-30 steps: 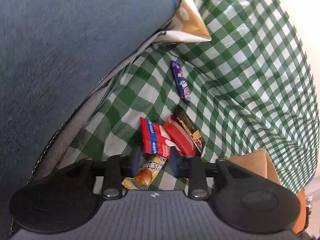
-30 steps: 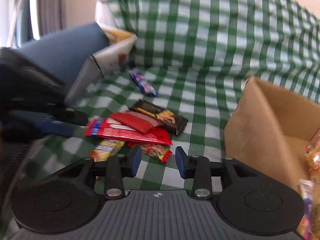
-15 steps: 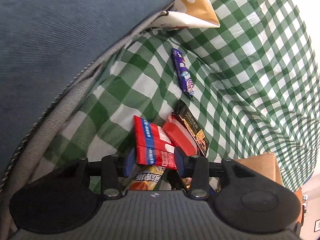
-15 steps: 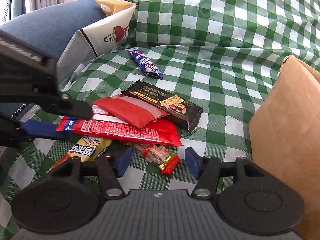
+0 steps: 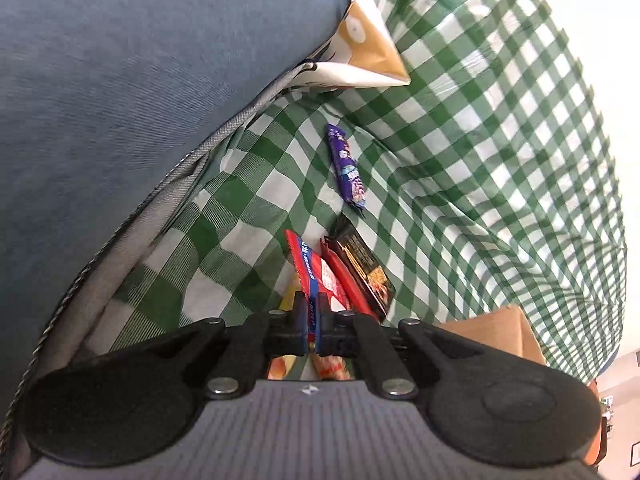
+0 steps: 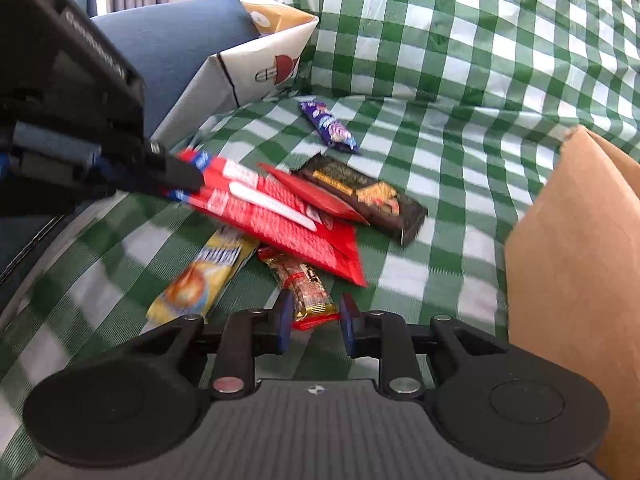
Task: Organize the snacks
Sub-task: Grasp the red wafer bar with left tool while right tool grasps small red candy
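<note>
**A:** Where does the red packet sit against the left gripper (image 5: 313,330)?

**B:** Clamped in it. The jaws are shut on the near edge of the large red snack packet (image 6: 276,216), which juts forward from the fingers over the pile – its gripped end is raised off the cloth.

**A:** And the right gripper (image 6: 313,317)?

**B:** Its jaws have just been closing, and the end of a small red-and-gold peanut bar (image 6: 304,284) lies between the blue pads (image 6: 285,316). A sliver of gap shows on either side, so the pads are not pressing yet.

**A:** What else is in the pile?

**B:** All flat, crinkly foil wrappers. A yellow bar (image 6: 208,276) lies just left of the peanut bar, partly under the big red packet. A smaller plain red sachet (image 6: 312,194) rests on top, overlapping a long black bar (image 6: 368,196) with gold print. A purple bar (image 6: 328,128) lies apart, further back.

**A:** The surface?

**B:** A green-and-white checked cloth (image 6: 460,160), soft and rumpled, rising behind like a seat back. To the right stands a brown cardboard box (image 6: 572,248) – plain, matte walls. At the back left, a white paper bag (image 6: 256,68) with a mushroom drawing leans against a blue cushion (image 5: 140,80) with grey piping.
</note>
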Demonstrator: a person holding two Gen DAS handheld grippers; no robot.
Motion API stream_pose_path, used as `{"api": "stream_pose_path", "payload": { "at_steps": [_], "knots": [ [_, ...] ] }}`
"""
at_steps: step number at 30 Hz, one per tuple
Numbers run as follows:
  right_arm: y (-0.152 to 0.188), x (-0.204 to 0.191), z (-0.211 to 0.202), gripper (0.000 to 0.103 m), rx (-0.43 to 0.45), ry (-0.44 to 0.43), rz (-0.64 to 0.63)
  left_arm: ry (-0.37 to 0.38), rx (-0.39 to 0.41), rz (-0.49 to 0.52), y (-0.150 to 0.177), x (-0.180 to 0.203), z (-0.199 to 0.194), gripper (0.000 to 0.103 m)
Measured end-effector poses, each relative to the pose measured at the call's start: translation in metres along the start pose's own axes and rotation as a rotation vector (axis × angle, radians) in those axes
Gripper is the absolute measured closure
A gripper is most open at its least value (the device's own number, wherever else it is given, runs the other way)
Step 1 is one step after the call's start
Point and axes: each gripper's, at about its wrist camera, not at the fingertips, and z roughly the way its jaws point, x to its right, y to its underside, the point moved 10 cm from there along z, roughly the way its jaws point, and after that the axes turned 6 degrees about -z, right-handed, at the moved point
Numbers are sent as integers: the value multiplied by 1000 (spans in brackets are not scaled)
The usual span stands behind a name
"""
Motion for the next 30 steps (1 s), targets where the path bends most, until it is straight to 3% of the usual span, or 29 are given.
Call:
{"api": "stream_pose_path", "payload": {
  "at_steps": [8, 13, 14, 16, 19, 23, 26, 27, 30],
  "knots": [
    [42, -11, -59, 77, -106, -8, 21, -48, -11, 102, 33, -9, -48, 101],
    [69, -30, -95, 77, -133, -34, -34, -129, -128, 198, 73, -31, -69, 99],
    [74, -34, -101, 77, -142, -43, -43, -118, -146, 204, 77, -32, -72, 99],
    [85, -40, -110, 77, -161, -60, -56, -114, -184, 249, 86, -35, -75, 92],
    [100, -48, -118, 76, -202, -86, -74, -174, -221, 316, 95, -46, -76, 85],
    [101, -52, -122, 74, -184, -118, -83, -208, -136, 361, 81, -49, -83, 74],
    [98, -52, -122, 65, -144, -132, -94, -163, -134, 366, 79, -39, -79, 57],
    [99, -52, -121, 64, -137, -138, -94, -154, -145, 393, 82, -32, -73, 47],
    [101, -52, -112, 62, -130, -152, -106, -183, -146, 582, 97, -11, -59, 24]
  ]
}}
